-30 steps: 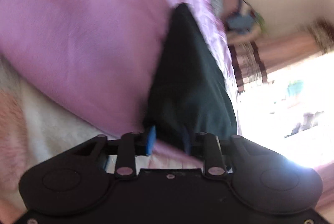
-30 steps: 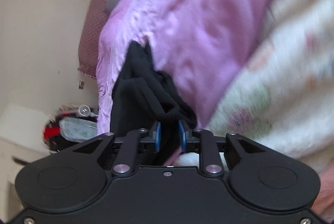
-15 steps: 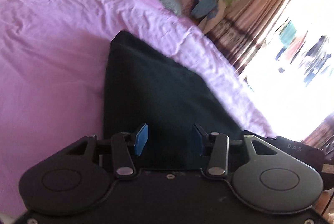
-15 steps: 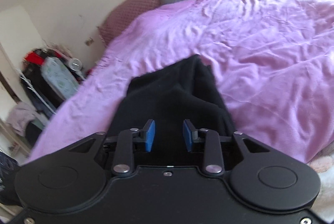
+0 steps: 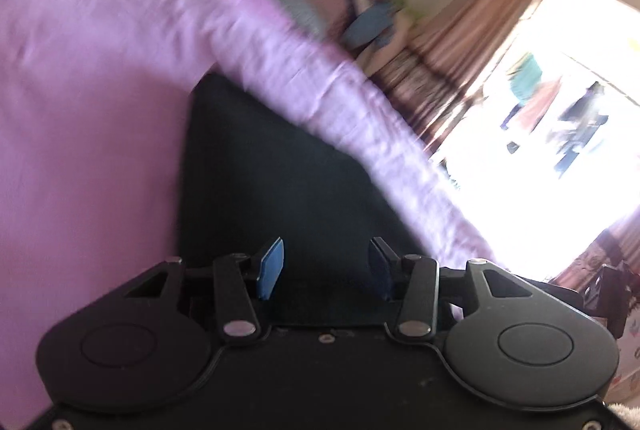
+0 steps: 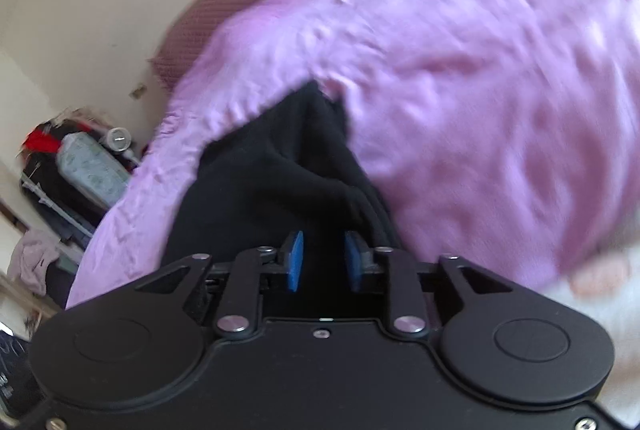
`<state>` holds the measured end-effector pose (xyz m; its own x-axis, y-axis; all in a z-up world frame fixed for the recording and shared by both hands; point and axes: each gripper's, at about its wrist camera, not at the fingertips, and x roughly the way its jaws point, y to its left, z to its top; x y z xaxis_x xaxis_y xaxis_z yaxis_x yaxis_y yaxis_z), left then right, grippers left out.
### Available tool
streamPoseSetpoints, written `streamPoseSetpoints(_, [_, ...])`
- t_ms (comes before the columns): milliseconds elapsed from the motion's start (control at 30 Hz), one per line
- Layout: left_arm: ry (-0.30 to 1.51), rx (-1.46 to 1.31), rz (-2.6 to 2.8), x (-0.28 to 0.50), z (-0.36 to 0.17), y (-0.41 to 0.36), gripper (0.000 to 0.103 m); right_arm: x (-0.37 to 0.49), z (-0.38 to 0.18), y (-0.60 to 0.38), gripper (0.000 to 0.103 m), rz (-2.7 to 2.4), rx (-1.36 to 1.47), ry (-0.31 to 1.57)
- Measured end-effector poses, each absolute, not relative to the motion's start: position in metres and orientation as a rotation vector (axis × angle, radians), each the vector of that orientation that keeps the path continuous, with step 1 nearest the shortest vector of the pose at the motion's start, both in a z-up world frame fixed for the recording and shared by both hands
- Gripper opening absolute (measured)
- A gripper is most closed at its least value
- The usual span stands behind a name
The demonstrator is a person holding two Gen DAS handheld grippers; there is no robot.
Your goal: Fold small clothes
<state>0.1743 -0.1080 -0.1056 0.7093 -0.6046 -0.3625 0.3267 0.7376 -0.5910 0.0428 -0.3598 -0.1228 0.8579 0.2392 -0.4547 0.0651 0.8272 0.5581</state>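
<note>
Your left tongs (image 5: 325, 266) gape wide, your right tongs (image 6: 323, 261) narrower; both are empty above the black garment (image 5: 256, 165) on the purple bed (image 5: 80, 133).

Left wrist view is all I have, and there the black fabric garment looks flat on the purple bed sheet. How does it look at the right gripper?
Observer: In the right wrist view the black fabric garment is bunched into thick folds just ahead of the right gripper.
Operator: Are its fingers closed on the cloth?
Observer: No, its blue-padded fingers stand apart, with a narrower gap than on your left gripper.
Operator: Is anything beside the bed?
Observer: A cluttered dark rack stands past the edge of the purple bed sheet, against the wall.
</note>
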Motion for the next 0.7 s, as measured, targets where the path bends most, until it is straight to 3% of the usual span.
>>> streamPoseSetpoints(67, [0.534, -0.506, -0.559, 0.192, -0.088, -0.109, 0.050, 0.061, -0.102, -0.353, 0.048, 0.118, 0.529, 0.491])
streamPoseSetpoints(300, [0.544, -0.492, -0.594, 0.337, -0.068, -0.113, 0.051, 0.172, -0.072, -0.334, 0.048, 0.220, 0.413, 0.485])
streamPoseSetpoints(567, [0.740, -0.461, -0.543, 0.481, -0.124, -0.121, 0.051, 0.259, -0.113, -0.333, 0.048, 0.233, 0.411, 0.624])
streamPoseSetpoints(700, [0.800, -0.509, -0.485, 0.519, -0.159, -0.108, 0.051, 0.271, -0.137, -0.350, 0.041, 0.187, 0.484, 0.650])
